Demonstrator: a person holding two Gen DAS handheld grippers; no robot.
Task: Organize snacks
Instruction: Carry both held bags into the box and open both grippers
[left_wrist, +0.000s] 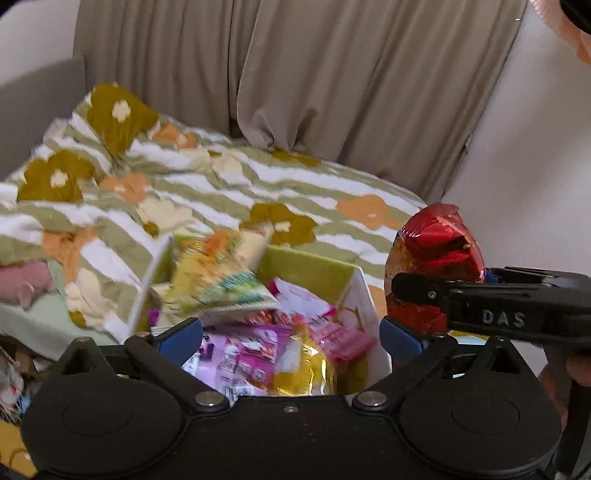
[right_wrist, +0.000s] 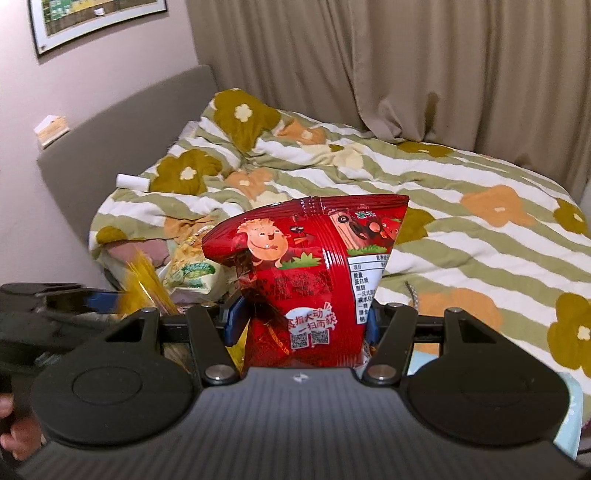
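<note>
right gripper (right_wrist: 301, 325) upright, clamping red snack bag (right_wrist: 314, 273); left gripper (left_wrist: 290, 336) spread wide over box (left_wrist: 354, 291)

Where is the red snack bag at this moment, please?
The red snack bag is clamped upright in the right hand-held gripper, centre of the right wrist view, just right of the snack box in front of the bed.

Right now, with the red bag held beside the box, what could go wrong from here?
1. The box already brims with packets; the yellow-green packet rides above its rim, so adding more could spill some onto the quilt.
2. The right gripper pinches only the red snack bag's lower part; the puffy bag might slip or get crushed.
3. The open left gripper hangs over the box, close to the right gripper; they could collide.
</note>
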